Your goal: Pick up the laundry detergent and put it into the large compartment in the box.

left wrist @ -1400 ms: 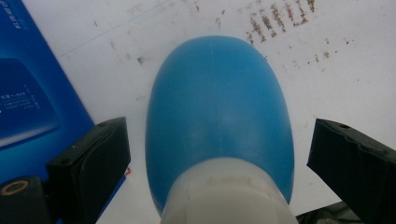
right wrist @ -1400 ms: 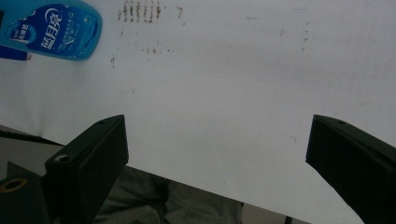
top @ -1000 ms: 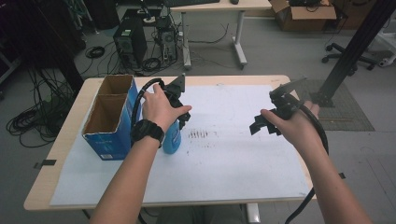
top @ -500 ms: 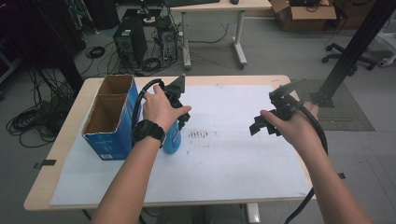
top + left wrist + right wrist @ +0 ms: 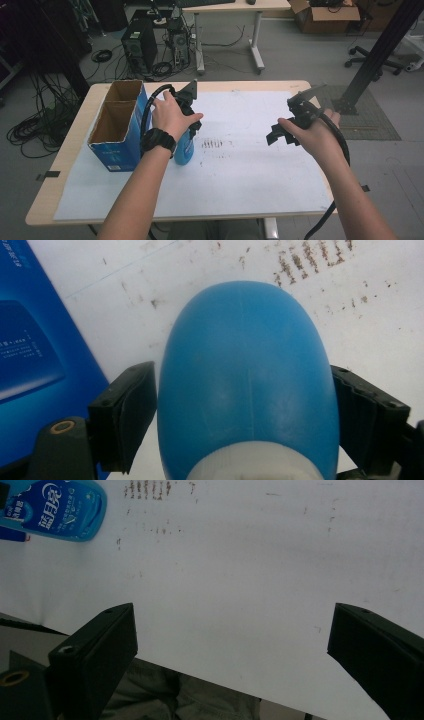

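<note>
At the table's [image 5: 240, 200] left side, just beside the open blue cardboard box [image 5: 120, 145], the left tool [image 5: 192, 117] pinches a rounded blue plastic bottle [image 5: 247, 375] from above w/ a jaw on each flank, upright on white paper, likely for boxing. The right tool [image 5: 285, 134] hovers well apart, jaws spread & empty, prob. on standby.

White paper sheet [image 5: 250, 170] covers most of my table [image 5: 70, 150]; dark smudge marks [image 5: 212, 144] near its centre. Blue cardboard box [image 5: 117, 127], 2 open compartments, stands at the table's left edge. On the floor beyond the far edge: 2 computer towers [image 5: 137, 42], tangled cables [image 5: 30, 132].
</note>
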Motion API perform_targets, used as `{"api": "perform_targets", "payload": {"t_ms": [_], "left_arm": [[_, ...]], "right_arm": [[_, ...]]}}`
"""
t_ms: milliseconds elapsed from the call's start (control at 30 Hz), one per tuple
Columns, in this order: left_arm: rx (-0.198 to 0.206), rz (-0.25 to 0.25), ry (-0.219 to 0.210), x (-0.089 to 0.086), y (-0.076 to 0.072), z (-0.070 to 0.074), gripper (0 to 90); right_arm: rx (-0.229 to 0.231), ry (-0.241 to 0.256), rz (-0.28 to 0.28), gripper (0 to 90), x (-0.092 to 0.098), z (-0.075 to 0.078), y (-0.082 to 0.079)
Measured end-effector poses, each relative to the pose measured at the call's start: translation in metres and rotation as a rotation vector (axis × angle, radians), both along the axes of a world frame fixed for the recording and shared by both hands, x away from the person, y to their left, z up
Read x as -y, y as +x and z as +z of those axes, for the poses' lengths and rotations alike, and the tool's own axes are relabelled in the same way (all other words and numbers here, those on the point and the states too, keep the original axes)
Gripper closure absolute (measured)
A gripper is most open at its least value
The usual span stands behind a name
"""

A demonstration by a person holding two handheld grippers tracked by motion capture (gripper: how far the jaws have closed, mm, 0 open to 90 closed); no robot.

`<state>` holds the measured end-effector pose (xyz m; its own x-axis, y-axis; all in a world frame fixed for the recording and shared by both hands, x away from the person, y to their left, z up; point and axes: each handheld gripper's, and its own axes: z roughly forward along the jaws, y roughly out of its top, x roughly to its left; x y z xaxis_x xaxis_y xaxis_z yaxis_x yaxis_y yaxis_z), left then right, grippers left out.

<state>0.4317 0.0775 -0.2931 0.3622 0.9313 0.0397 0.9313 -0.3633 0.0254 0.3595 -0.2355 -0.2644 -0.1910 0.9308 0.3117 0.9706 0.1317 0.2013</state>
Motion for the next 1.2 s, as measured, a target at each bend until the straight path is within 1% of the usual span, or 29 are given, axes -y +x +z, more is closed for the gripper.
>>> {"api": "perform_targets", "payload": {"t_ms": [367,500,933,1200], "left_arm": [[-0.002,-0.002,-0.001,-0.0003,0.0006,0.0011,23.7],[-0.004,-0.001,0.007,0.0,0.0007,0.0008,24.6],[-0.001,-0.003,0.003,0.0,0.001,0.003,31.1],[-0.006,-0.008,0.005,0.0008,0.0015,0.0029,33.6]], "right_arm": [[-0.006,-0.001,-0.001,5.8,0.0002,-0.0007,0.0004],[-0.007,0.0,-0.001,5.8,0.0,-0.0015,0.0004],[-0.011,-0.002,-0.004,5.8,0.0008,-0.0009,0.0003],[-0.004,0.0,0.003,5.8,0.0014,-0.0009,0.0005]]}}
